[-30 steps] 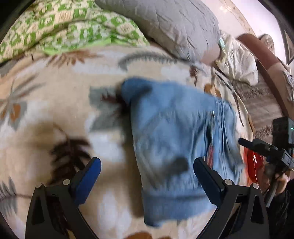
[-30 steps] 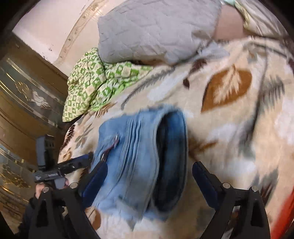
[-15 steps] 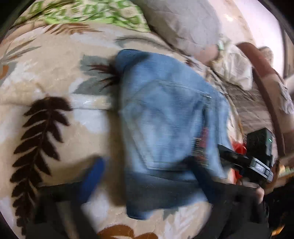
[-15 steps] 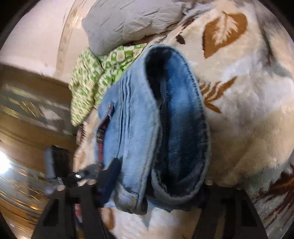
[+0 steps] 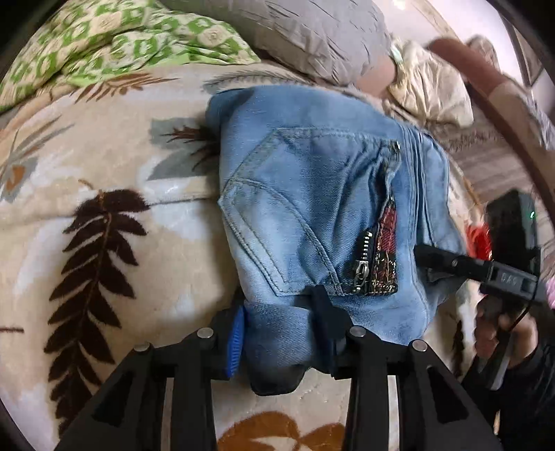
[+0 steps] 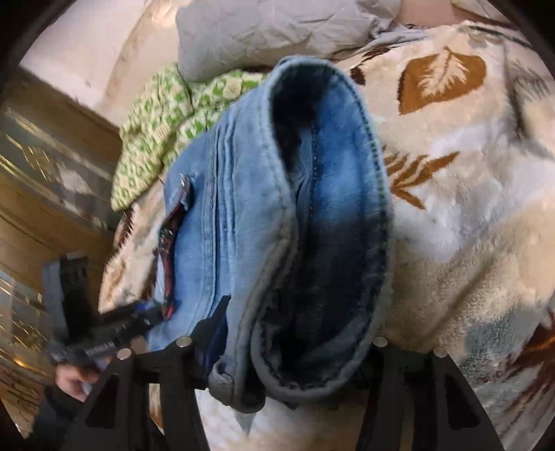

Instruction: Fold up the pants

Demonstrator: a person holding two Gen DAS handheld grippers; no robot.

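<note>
Both grippers are in now! A second ago their fingers stood wide apart above the folded light-blue denim pants (image 5: 312, 208); now the left gripper (image 5: 277, 329) has closed on the near edge of the bundle, its blue-padded finger (image 5: 236, 333) pressed into the denim. The right gripper (image 6: 295, 350) has moved in too and clamps the thick open end of the fold from both sides. The pants lie on the cream leaf-patterned fleece blanket (image 5: 104, 243), back pocket and zipper (image 5: 362, 267) facing up, near the grey quilted pillow (image 5: 305, 31). With both ends gripped, I reckon the bundle is set for another fold or a lift.
</note>
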